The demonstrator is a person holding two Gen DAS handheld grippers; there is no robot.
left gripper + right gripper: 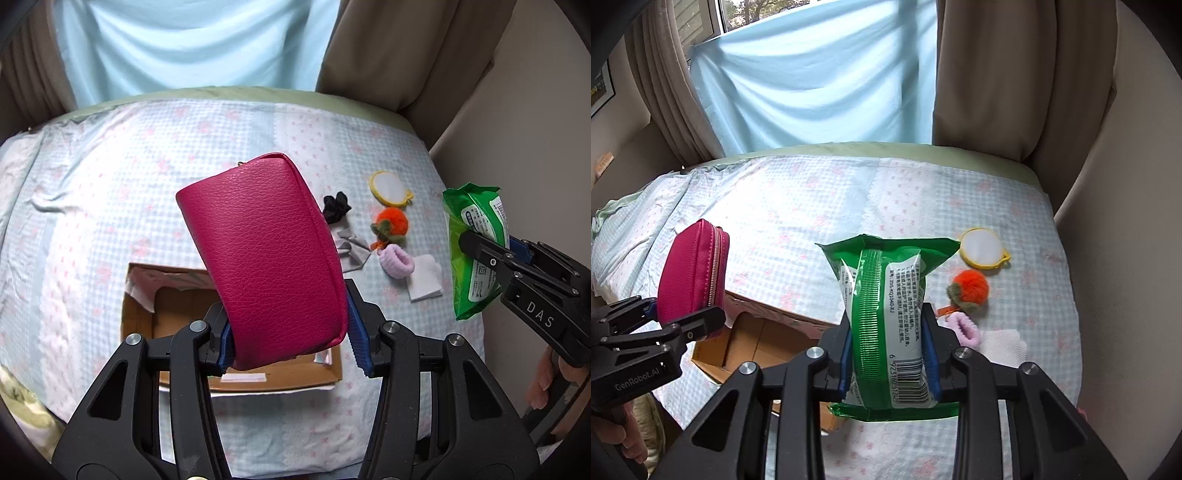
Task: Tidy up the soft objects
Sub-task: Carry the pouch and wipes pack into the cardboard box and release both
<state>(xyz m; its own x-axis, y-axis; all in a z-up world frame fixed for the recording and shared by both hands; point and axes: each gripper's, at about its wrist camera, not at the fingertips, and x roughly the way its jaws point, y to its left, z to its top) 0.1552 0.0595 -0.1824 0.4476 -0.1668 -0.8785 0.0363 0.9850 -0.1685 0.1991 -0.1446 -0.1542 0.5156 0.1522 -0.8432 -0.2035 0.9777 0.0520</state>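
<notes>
Now the left gripper (291, 332) is clamped on a magenta zip pouch (264, 258), held w/ its lower end over the open cardboard box (177, 314) on the checked bedspread (110, 192). Right of the box lie a black scrunchie (336, 207), orange pom-pom (390, 223), round yellow-rimmed pad (388, 186), pink scrunchie (396, 261) & white folded cloth (424, 277). Further right, the right gripper (889, 358) is closed on a green wet-wipes pack (886, 317), held up off the bed.

A magenta pebbled-leather zip pouch (266, 258), a green-and-white plastic wipes pack (886, 325), a fuzzy orange pompom (969, 286) and a brown cardboard box (177, 310) sit against a pale blue gingham bedspread with pink flowers (129, 184).
</notes>
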